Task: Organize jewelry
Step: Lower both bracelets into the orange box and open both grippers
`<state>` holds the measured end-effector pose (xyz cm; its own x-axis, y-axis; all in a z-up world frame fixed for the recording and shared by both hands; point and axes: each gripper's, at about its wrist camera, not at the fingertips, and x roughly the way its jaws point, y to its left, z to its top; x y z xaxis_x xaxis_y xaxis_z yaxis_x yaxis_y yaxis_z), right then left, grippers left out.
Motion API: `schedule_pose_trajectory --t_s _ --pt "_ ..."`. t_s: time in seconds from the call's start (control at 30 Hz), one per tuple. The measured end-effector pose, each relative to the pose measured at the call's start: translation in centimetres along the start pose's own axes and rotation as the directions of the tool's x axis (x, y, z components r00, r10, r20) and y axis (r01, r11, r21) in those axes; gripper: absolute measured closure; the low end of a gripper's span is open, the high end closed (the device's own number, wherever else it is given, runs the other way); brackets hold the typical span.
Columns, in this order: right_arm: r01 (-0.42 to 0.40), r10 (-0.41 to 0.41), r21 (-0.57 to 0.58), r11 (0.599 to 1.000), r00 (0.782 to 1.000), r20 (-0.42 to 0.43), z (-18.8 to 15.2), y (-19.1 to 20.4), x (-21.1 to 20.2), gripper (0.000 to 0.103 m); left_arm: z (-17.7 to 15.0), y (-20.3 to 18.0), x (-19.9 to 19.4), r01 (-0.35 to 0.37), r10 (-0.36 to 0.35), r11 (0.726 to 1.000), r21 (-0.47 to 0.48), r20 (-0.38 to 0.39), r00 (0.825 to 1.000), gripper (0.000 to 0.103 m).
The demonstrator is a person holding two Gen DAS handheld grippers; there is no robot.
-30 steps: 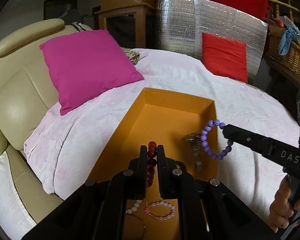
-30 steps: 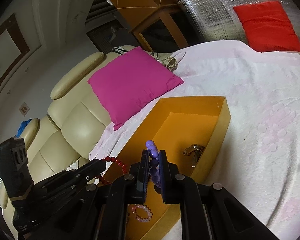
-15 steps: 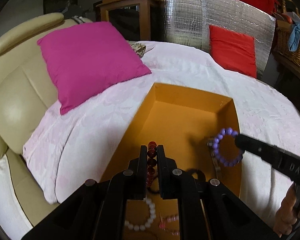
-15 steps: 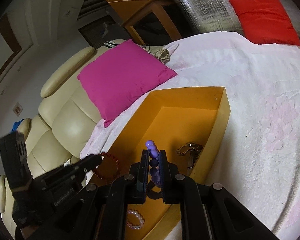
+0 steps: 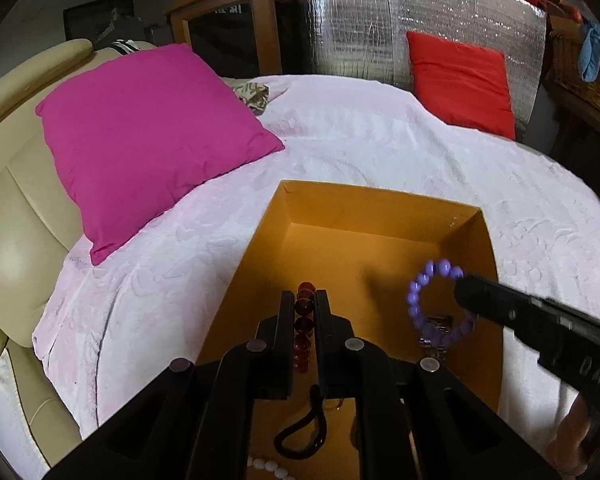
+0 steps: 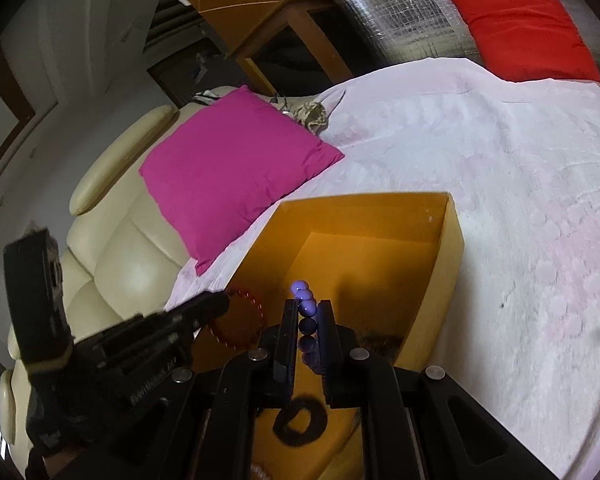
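The left gripper [image 5: 304, 312] is clamped on a dark red glass-like bead bracelet [image 5: 303, 324], its two black fingers pressed against a row of beads so that the loop stands edge-on between them. The right gripper [image 6: 307, 320] is clamped the same way on a purple round-bead bracelet [image 6: 305, 320]. In the left wrist view that purple loop [image 5: 436, 304] hangs open from the tip of the right gripper [image 5: 466, 294]; in the right wrist view the red loop [image 6: 240, 320] hangs likewise from the left gripper [image 6: 216, 304]. A pinch on a short run of beads lets each bracelet dangle free and keeps it from rolling out.

Both bracelets are held above the interior of an open orange cardboard box [image 5: 380, 204], which rests on a pale pink textured bedspread [image 5: 380, 140]. The red bracelet is near the box's left wall, the purple one near its right wall, so the two loops stay apart and cannot tangle.

On the box floor lie a metal-link watch [image 5: 436, 336] near the right wall, under the purple loop, a black elastic hair tie [image 5: 304, 428] and a white bead strand [image 5: 268, 466] at the near end.

Judgement: the step in hand is placement into the box. Each release should come low over a bare part of the floor, clear of the watch.
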<state>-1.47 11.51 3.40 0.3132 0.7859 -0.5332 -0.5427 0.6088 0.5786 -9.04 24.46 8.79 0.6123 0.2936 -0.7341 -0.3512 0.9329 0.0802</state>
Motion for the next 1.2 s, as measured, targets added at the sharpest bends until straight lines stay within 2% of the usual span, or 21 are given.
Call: schedule_pose_trajectory --t_s 0.27,0.73,0.83,0.9,0.93,0.97,1.03,1.13,1.2 --pt "0.028 -0.028 0.042 0.999 0.999 0.018 2.0 -2.0 1.8 0.092 0.5 -0.7 2.2 -0.028 0.029 0.999 0.029 -0.028 0.999 0.094" --pt "0.073 -0.073 0.012 0.997 0.997 0.019 2.4 -2.1 3.6 0.091 1.3 -1.2 5.2 -0.048 0.049 0.998 0.032 -0.060 0.997 0.093" --pt "0.061 -0.061 0.024 0.998 0.998 0.009 2.5 -2.3 3.5 0.086 1.3 -1.6 5.1 -0.068 0.070 0.996 0.052 -0.053 0.996 0.093" --pt "0.046 -0.047 0.034 0.998 0.999 0.008 2.6 -2.3 3.2 0.080 1.3 -1.8 4.9 -0.070 0.073 0.996 0.058 -0.051 0.996 0.087" --pt "0.044 -0.045 0.035 0.998 0.999 0.014 2.6 -2.2 3.0 0.072 1.3 -1.8 4.8 -0.076 0.079 0.995 0.060 -0.049 0.996 0.077" --pt "0.041 -0.042 0.038 0.998 0.999 0.023 2.5 -2.2 2.7 0.060 1.2 -1.9 4.4 -0.085 0.087 0.994 0.064 -0.040 0.995 0.064" --pt "0.018 -0.020 0.055 0.998 0.999 0.043 2.4 -2.2 2.1 0.047 1.1 -2.0 3.6 -0.111 0.112 0.991 0.073 -0.013 0.994 0.052" --pt "0.022 -0.025 0.056 0.998 0.999 0.047 2.3 -2.1 1.4 0.047 0.8 -1.9 2.1 -0.130 0.130 0.989 0.072 0.017 0.991 0.043" --pt "0.035 -0.038 0.059 0.998 0.998 0.050 2.1 -2.1 0.9 0.047 0.4 -1.6 0.9 -0.142 0.140 0.988 0.061 0.031 0.990 0.041"
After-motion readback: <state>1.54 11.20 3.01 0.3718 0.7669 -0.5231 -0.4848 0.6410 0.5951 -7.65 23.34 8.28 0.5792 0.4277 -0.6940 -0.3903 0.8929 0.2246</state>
